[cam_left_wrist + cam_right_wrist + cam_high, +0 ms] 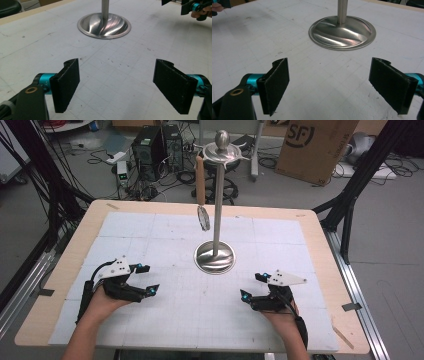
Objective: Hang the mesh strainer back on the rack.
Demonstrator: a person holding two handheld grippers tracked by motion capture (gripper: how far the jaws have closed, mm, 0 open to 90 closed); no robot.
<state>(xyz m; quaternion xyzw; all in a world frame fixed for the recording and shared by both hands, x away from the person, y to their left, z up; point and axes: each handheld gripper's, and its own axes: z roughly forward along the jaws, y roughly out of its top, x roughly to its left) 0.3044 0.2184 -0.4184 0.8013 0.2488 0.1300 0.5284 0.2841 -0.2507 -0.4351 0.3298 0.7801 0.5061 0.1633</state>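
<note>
From above I see my left tongs (148, 279) and right tongs (253, 286) spread wide on the desk (60, 270), flanking the steel stand (215, 256) at centre, a wooden-handled utensil (201, 185) hanging. Left gripper view: stand base far ahead. Right gripper view: the same.

floor (400, 270): grey | computer towers (157, 150) | cardboard box (315, 147) | cables

From above the near edge we look forward and down on the whole table (320, 240). Our 2 gripper views sit low, facing inward, sharing the stand's steel base (104, 25) (342, 32).
</note>
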